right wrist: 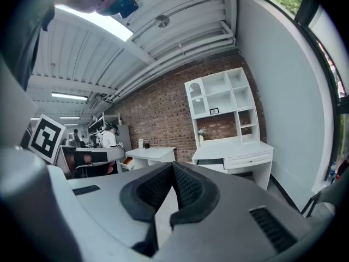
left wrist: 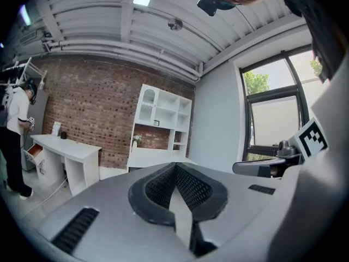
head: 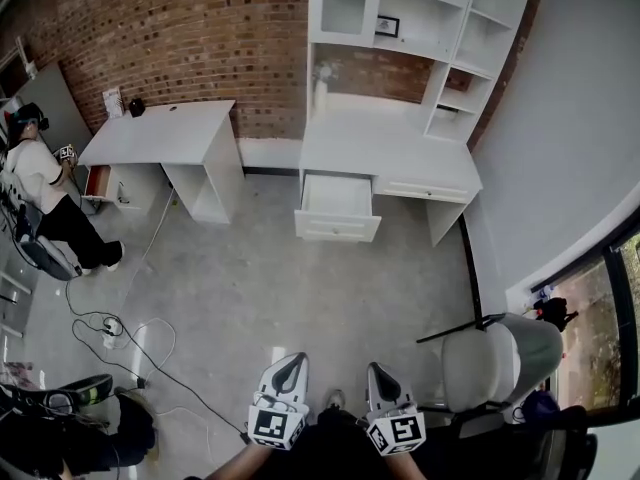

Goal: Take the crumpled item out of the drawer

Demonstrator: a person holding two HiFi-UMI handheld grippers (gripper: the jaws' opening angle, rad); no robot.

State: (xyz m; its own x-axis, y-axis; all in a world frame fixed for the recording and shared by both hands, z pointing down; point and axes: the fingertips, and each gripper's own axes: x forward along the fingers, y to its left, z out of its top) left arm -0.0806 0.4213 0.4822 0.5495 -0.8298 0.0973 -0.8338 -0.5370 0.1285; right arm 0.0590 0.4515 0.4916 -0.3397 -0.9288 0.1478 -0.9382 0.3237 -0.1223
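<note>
While both hang low, well apart from the desk: left claw – closed, empty | drawer – pulled open at desk's left half; crumpled item inside too small to tell | right claw – closed, empty | grey chair – just right.

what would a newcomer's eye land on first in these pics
The open drawer of the white desk against the brick wall pulls the eye first, far across the room. Next come the left gripper and right gripper at the bottom edge of the head view, both shut and empty. A person is at the far left.
</note>
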